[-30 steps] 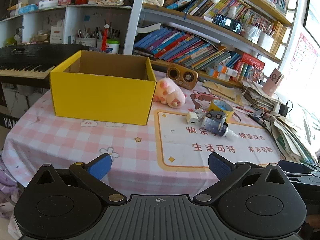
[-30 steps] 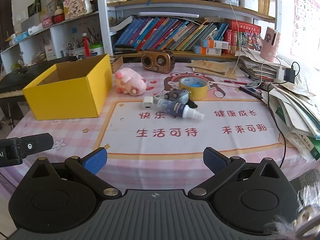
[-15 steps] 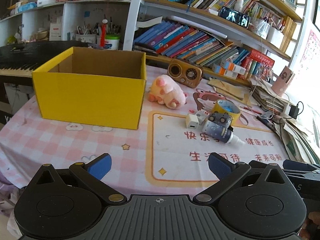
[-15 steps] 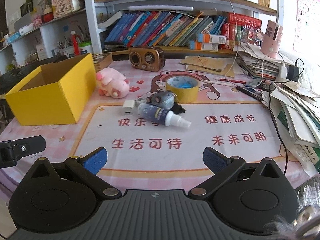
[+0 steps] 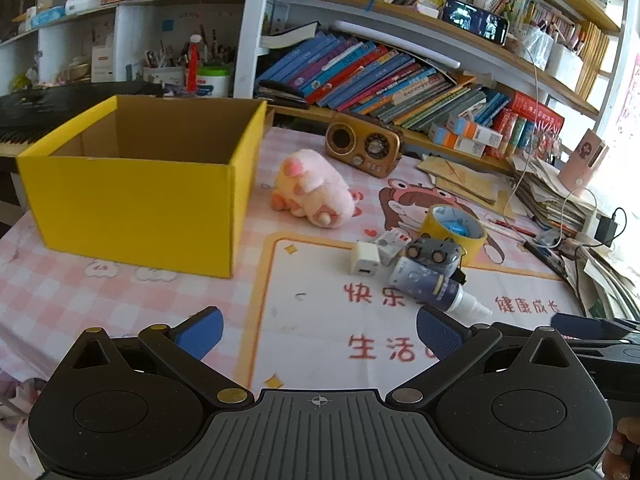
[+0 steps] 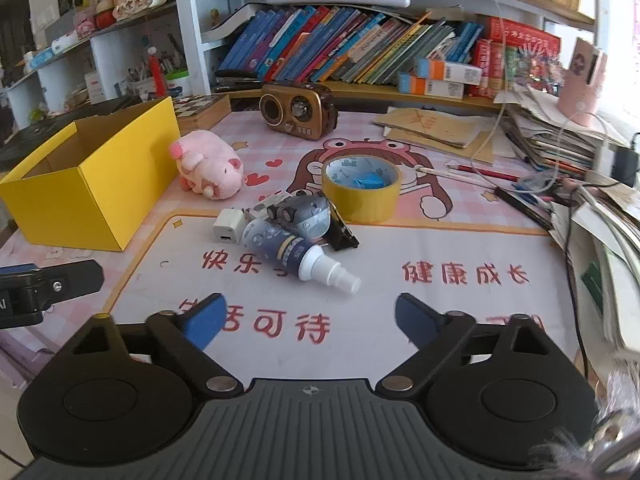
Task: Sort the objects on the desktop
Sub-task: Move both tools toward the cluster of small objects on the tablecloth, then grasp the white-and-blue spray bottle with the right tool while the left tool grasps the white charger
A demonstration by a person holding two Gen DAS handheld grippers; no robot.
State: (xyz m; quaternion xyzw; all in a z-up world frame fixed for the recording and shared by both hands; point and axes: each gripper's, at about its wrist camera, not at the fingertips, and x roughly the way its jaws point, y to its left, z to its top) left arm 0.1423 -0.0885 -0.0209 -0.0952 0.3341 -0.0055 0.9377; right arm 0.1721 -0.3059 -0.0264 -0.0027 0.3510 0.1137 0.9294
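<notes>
**Both claws spread and empty, clutter pile dead ahead of the right one**

My right claw [image 6: 308, 320] hangs spread wide above the tabletop [image 6: 400, 340], pinching nothing. Straight ahead of it, near, lies the spray bottle [image 6: 292, 254] on its side, and this is the relation my next move turns on: its long axis runs diagonally, white nozzle pointing toward the claw and off to the right, body angling away to the left. I judge I'd need to turn the claw across that axis to close on the barrel. Touching the bottle just beyond are the grey toy car [image 6: 304, 214] and the white charger [image 6: 228, 226], with the yellow tape roll [image 6: 360, 188] behind them and the pink plush pig [image 6: 210, 170] farther left.

My left claw [image 5: 318, 332] is likewise spread and empty. The same pile sits ahead and to its right, so the right hand is nearer; the yellow box [image 5: 140, 208], open-topped, stands ahead and left.

The left view looks into part of the box, where only bare cardboard wall shows; the right view shows just its side, but reveals a black clip [image 6: 342, 234] by the car.
</notes>
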